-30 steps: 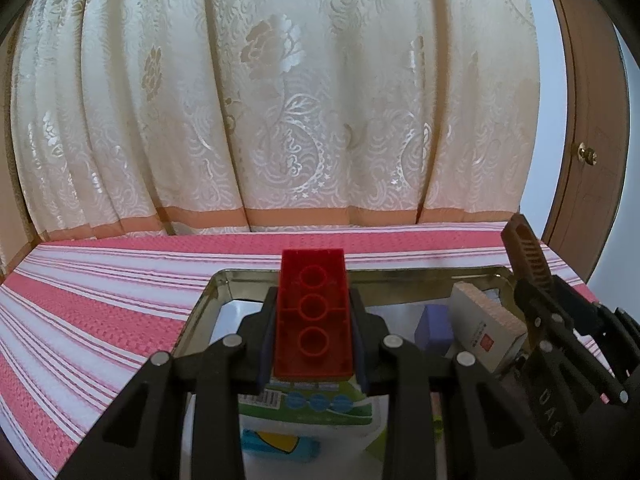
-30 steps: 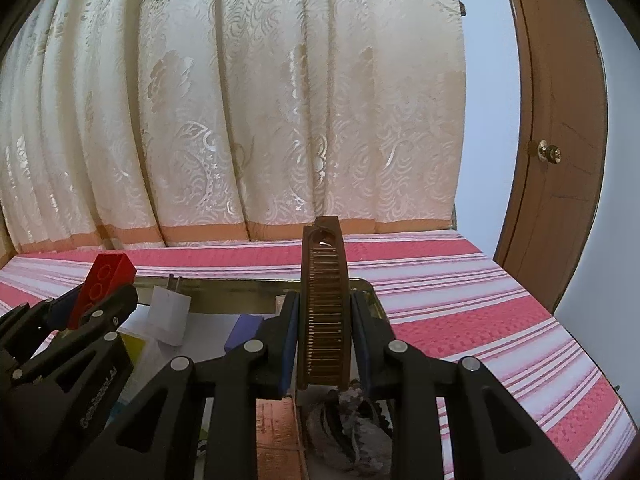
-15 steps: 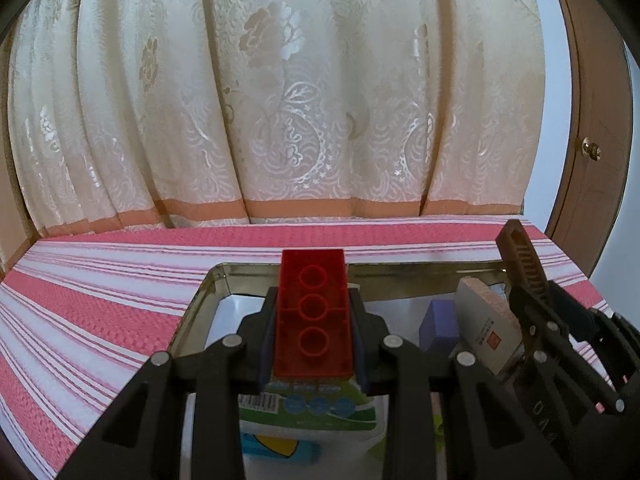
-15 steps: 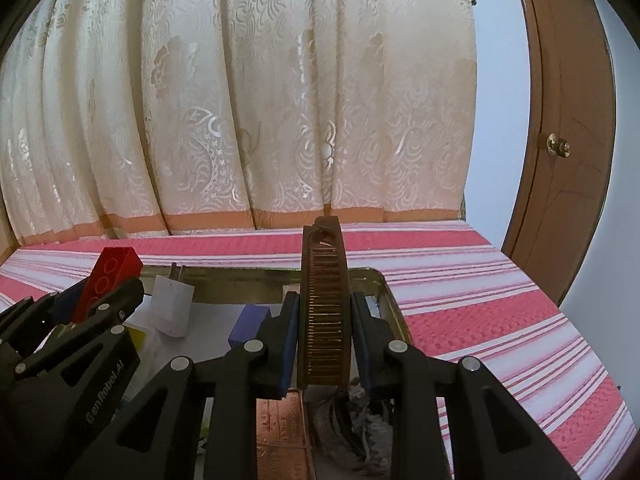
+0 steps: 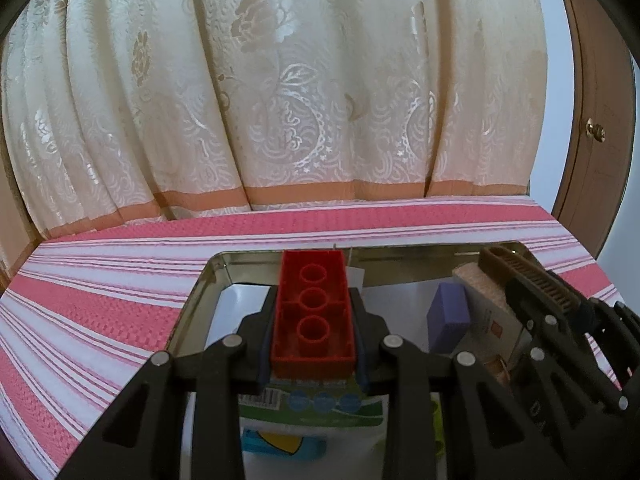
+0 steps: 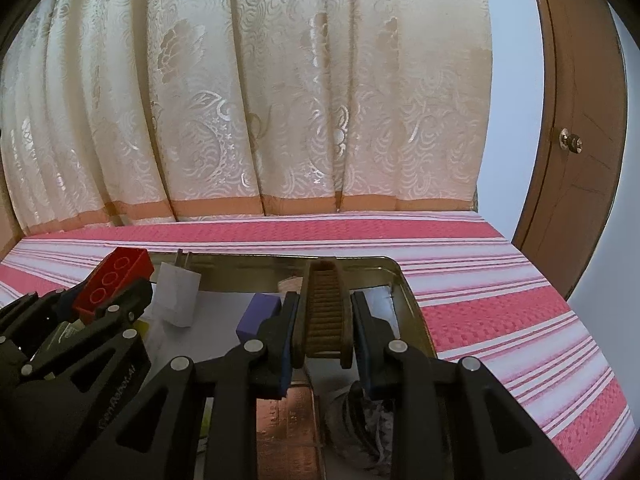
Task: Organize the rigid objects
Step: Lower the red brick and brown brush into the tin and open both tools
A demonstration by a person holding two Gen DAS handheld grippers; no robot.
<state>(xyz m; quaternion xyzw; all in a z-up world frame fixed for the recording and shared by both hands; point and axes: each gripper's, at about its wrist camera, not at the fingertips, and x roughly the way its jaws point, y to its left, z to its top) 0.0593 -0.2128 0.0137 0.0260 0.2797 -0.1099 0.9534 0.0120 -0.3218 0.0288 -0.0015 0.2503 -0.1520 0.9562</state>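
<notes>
My left gripper is shut on a red toy brick, its hollow underside facing the camera, held over the metal tray. From the right wrist view that red brick shows at the left. A brown wooden comb stands upright between the pads of my right gripper, which is shut on it above the tray's right half. The same comb appears at the right of the left wrist view.
Inside the tray lie a purple block, a white charger plug, a boxed item with a woven end, a green-and-white packet, a copper box and a dark bundle. A striped red cloth, a curtain and a door lie beyond.
Both views have tipped downward slightly, so the tray and cloth sit higher in the frames. Both grips are unchanged.
</notes>
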